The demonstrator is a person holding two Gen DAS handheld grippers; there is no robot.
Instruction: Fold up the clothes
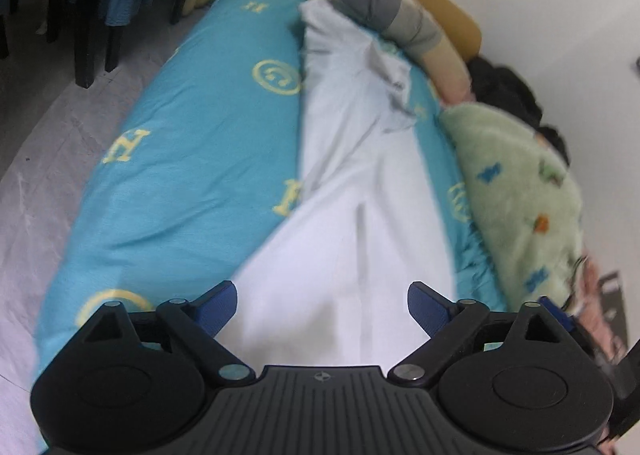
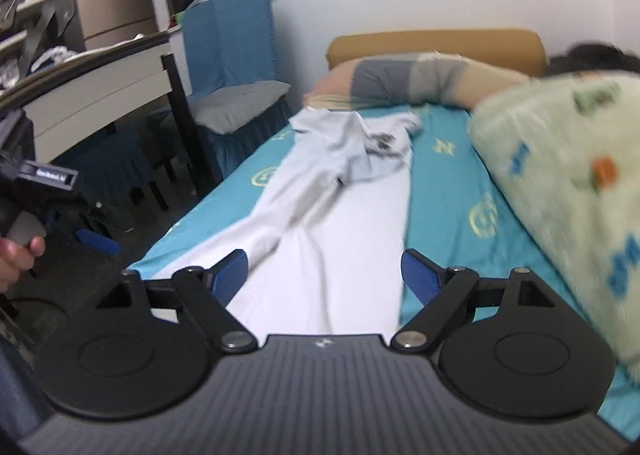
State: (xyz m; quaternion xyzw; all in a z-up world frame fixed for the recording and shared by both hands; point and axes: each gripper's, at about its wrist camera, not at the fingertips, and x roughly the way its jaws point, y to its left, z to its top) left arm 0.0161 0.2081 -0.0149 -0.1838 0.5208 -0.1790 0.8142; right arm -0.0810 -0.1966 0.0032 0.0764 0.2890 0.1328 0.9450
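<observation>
Both the left gripper and right gripper hover spread ahead of the white trousers; grabbing only one layer could bunch them.

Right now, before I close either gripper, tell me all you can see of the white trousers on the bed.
The white trousers look like thin, smooth woven cloth. They lie lengthwise on the turquoise bedsheet, legs side by side running toward the cameras with a crease between them. The far end, by the striped pillow, is bunched and wrinkled, with a dark patch showing. Both grippers, left and right, are open above the near leg ends, not gripping.
</observation>
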